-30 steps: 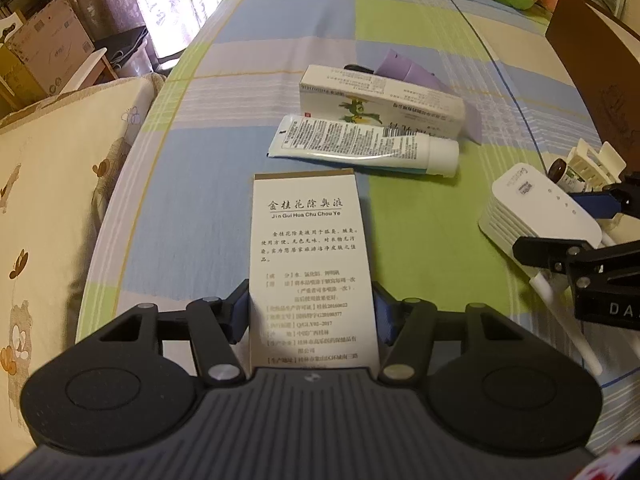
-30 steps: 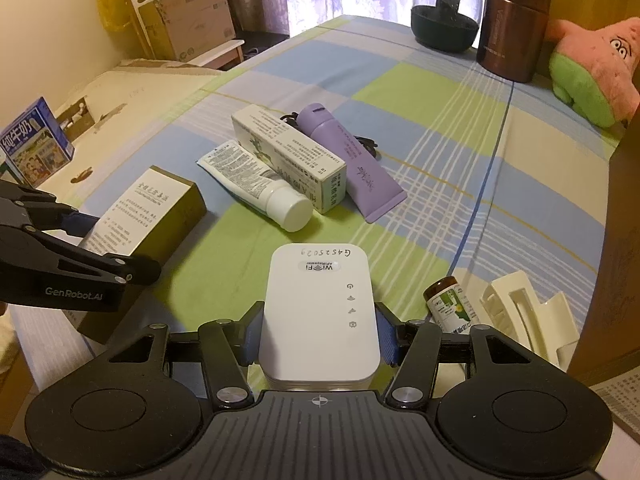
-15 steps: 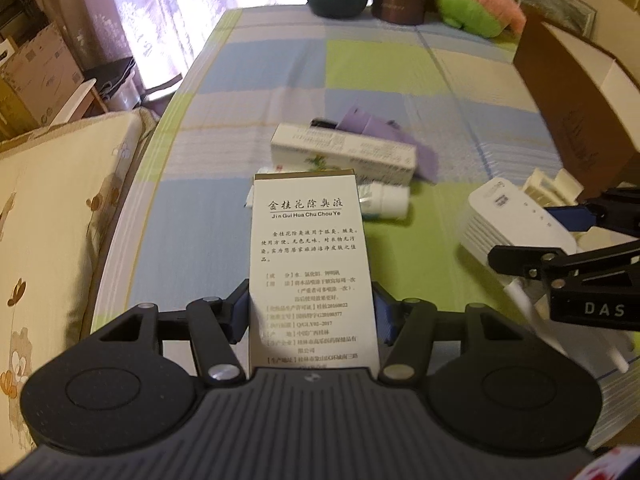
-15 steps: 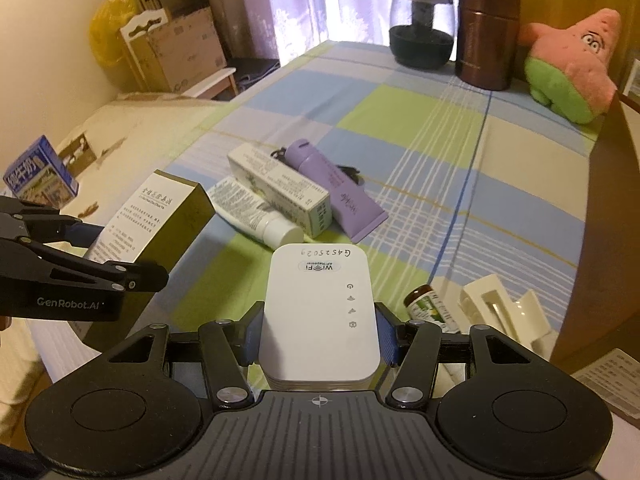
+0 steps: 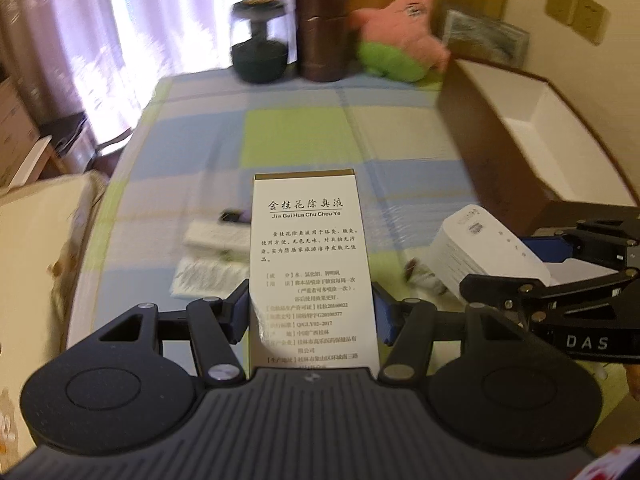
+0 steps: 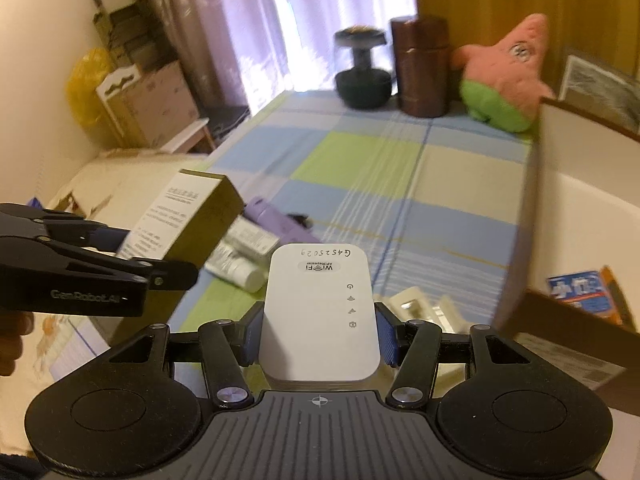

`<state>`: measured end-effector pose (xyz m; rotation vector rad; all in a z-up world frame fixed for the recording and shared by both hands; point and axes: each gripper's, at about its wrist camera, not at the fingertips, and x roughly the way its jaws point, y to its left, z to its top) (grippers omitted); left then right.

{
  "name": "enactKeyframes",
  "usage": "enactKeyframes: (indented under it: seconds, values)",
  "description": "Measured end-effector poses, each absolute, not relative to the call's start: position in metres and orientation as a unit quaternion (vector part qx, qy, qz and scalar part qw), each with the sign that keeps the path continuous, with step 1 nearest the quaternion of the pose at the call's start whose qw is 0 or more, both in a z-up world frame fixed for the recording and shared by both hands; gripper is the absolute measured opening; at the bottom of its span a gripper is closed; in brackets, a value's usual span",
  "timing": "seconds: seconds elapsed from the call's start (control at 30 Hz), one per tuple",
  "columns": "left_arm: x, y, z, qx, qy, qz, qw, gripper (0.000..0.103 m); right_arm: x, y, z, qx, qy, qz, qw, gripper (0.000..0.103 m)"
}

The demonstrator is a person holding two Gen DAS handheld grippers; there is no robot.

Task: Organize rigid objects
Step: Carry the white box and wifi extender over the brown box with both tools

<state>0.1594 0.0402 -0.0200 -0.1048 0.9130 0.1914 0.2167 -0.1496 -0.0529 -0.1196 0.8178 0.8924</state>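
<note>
My left gripper (image 5: 312,308) is shut on a white-and-gold carton (image 5: 308,248) printed with Chinese text, held off the checked tablecloth (image 5: 304,140). My right gripper (image 6: 319,334) is shut on a white WiFi repeater (image 6: 320,300), also lifted. In the right wrist view the carton (image 6: 188,216) and the left gripper (image 6: 152,256) hang at the left. From the left wrist view the repeater (image 5: 472,248) hangs at the right. An open brown box with a white inside (image 6: 532,208) stands at the right, with a blue packet (image 6: 580,292) in it.
On the cloth below lie a purple tube (image 6: 276,224), a long white carton (image 6: 248,240), a toothpaste tube (image 6: 236,268) and a cream hair clip (image 6: 416,304). At the far end stand a dark jar (image 6: 362,68), a brown canister (image 6: 420,68) and a starfish plush (image 6: 508,76).
Both grippers have risen with the carton and the repeater still gripped. Both views now tilt up, and the brown box's open inside has come into sight at the right.
</note>
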Motion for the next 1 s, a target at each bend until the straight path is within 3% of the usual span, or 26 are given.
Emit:
enactKeyframes:
  seconds: [0.57,1.0]
  values:
    - [0.265,-0.075,0.012,0.001,0.396,-0.049,0.917,0.056,0.273,-0.276,0.003,0.019,0.336,0.295,0.894,0.053]
    - [0.358,-0.134,0.004,0.013,0.409,-0.093,0.908,0.056,0.362,-0.338,-0.007,0.034,0.347,0.222,0.911,0.053]
